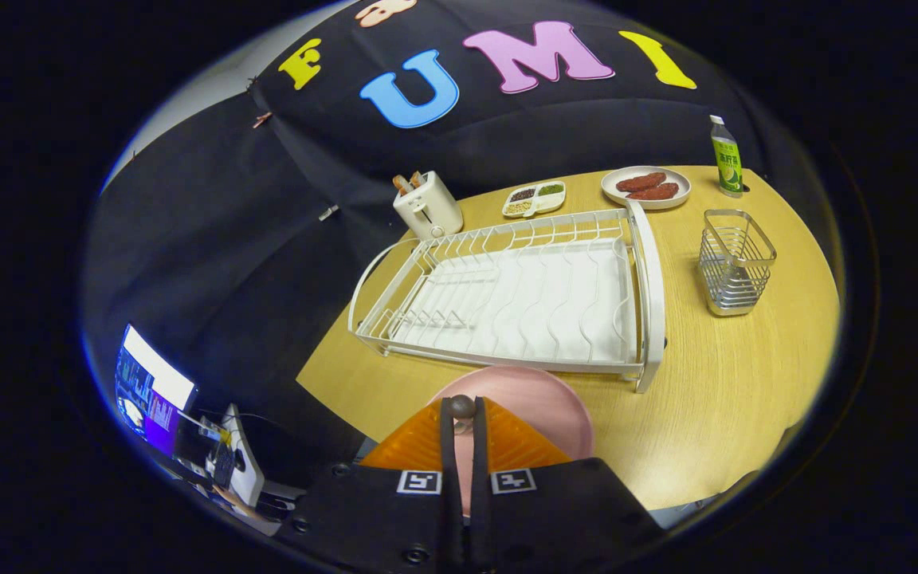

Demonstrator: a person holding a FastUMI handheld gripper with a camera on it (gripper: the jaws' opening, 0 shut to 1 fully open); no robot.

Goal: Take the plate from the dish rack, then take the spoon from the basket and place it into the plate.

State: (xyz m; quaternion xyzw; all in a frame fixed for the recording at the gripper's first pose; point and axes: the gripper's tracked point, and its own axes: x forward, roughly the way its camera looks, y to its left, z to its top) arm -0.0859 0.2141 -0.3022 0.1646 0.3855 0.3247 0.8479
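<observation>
Pink plate point(539, 399) lies on the wooden table point(714, 383), just in front of the white dish rack point(507, 295), under the gripper point(462, 408). The two fingers are close together with only a narrow gap, and a small dark round end, maybe of the spoon point(462, 406), sits between their tips; I cannot tell if both press on it. The wire basket point(734, 259) stands to the right of the rack, near a green bottle point(726, 159).

Gripper-mounted fisheye, high above table point(714, 399), facing forward-down along fingers; dish rack point(523, 295) just ahead, booth wall beyond.
</observation>
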